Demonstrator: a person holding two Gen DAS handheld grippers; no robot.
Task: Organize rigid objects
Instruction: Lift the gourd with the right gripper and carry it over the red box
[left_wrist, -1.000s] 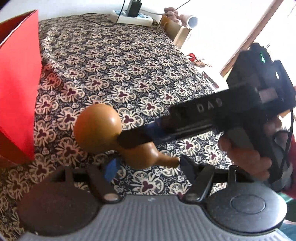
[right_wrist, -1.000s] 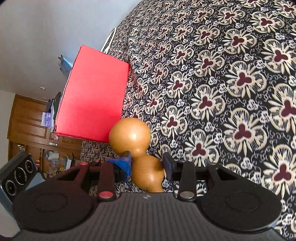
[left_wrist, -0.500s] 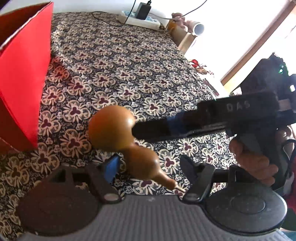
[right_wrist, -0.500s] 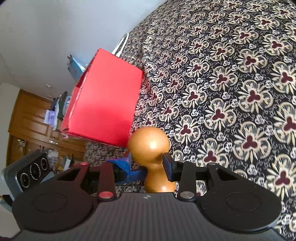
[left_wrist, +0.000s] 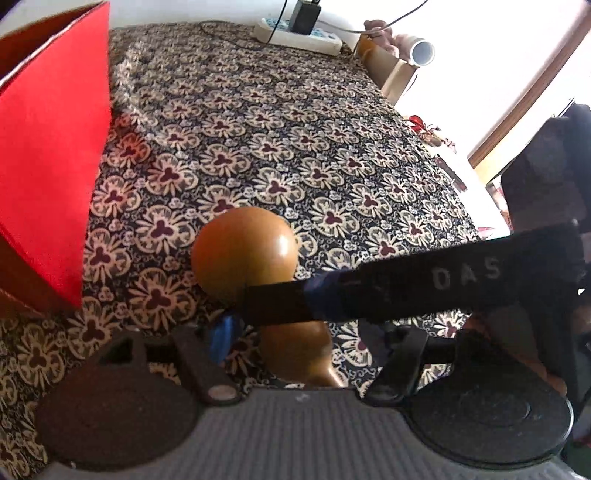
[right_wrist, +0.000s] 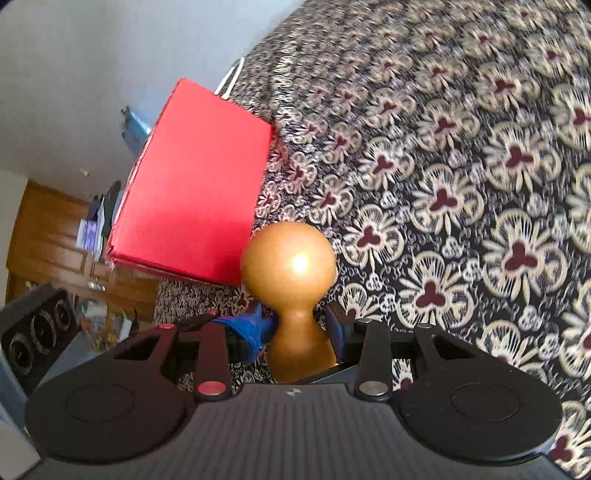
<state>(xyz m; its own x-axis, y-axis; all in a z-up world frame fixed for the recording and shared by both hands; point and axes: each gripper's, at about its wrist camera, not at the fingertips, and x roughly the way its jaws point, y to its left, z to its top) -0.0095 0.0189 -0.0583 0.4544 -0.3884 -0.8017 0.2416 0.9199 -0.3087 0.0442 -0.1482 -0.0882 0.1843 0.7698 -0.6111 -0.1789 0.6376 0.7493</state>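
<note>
A brown wooden gourd (left_wrist: 245, 254) (right_wrist: 290, 266) is held in the air above the patterned tablecloth. My right gripper (right_wrist: 301, 321) is shut on the gourd's narrow waist; in the left wrist view its black finger (left_wrist: 280, 302) crosses in front of the gourd. My left gripper (left_wrist: 295, 336) is open, its fingers on either side of the gourd's small lower bulb, apart from it. A red box (left_wrist: 48, 173) (right_wrist: 192, 184) stands to the left, close to the gourd.
The floral tablecloth (left_wrist: 295, 147) covers the table. A white power strip (left_wrist: 295, 35) with a plug and cables lies at the far edge. A wooden box and a white tube (left_wrist: 423, 51) sit at the far right corner.
The right gripper has lifted the gourd and turned it more upright, big bulb pointing away. The red box appears larger and closer in both views.
</note>
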